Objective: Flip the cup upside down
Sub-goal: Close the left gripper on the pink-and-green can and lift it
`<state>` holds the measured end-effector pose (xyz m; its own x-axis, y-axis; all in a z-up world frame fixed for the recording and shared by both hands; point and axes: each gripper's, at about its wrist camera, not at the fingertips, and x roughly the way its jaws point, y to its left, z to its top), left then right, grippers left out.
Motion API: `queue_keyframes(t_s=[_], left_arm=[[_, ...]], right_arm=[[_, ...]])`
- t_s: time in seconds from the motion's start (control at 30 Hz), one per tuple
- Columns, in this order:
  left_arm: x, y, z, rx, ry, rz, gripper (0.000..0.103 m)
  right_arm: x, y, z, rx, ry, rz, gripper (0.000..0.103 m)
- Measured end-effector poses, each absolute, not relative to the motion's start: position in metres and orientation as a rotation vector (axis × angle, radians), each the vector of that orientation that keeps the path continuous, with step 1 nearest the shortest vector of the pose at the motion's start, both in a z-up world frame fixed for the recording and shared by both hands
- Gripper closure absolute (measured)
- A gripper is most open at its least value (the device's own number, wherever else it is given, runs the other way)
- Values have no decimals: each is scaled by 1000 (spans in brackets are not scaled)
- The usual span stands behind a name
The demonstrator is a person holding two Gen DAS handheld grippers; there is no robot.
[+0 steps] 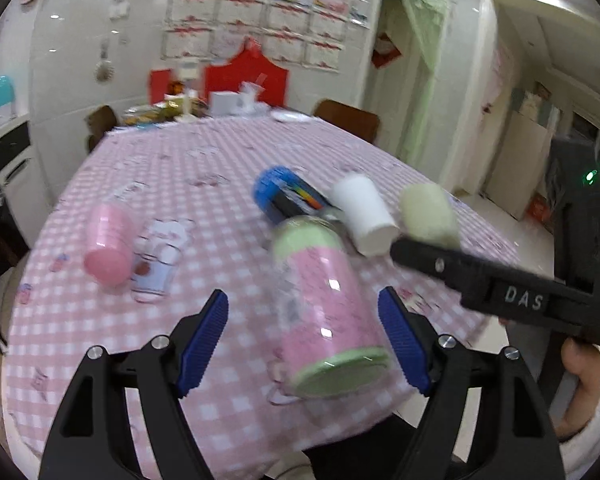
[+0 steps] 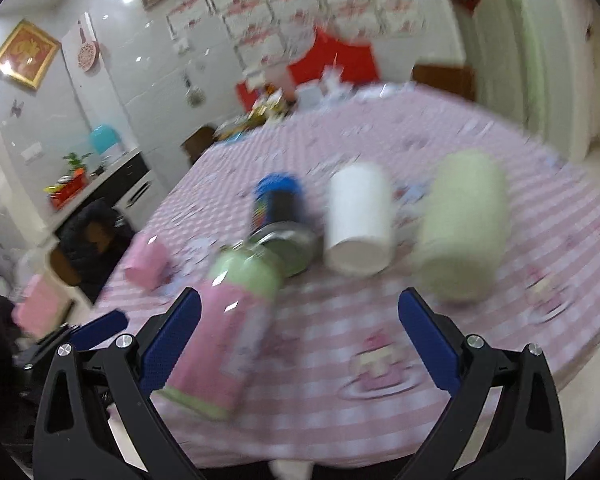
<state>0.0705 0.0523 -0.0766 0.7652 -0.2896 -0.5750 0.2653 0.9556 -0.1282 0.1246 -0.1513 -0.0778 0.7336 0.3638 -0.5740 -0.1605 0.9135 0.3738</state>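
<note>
A pink cup with pale green rims [image 1: 324, 304] stands on the pink checked tablecloth near the front edge; it also shows in the right wrist view [image 2: 224, 332]. My left gripper [image 1: 304, 346] is open, its blue pads on either side of this cup, apart from it. My right gripper [image 2: 300, 344] is open and empty; the pink cup is by its left pad [image 2: 172, 340]. Behind stand a blue and black cup [image 1: 286, 194], a white cup [image 1: 366, 214] and a pale green cup [image 2: 460, 228].
A plain pink cup [image 1: 106, 244] and a clear printed glass [image 1: 160, 264] stand at the left. The table [image 1: 180, 168] carries boxes and dishes at its far end. Chairs stand around it. The right gripper's black body [image 1: 500, 292] crosses the left wrist view.
</note>
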Motion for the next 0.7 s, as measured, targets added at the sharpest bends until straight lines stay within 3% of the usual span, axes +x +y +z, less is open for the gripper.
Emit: queue_keyframes(t_s=[0.53,0.7], left_arm=[[120,102,-94,-134,684,-116,25],[128,101,-102,-152,693,-132,25]], right_arm=[[187,-126,-106,489,936,383,8],[192,-126,-109,503,949,422,17]])
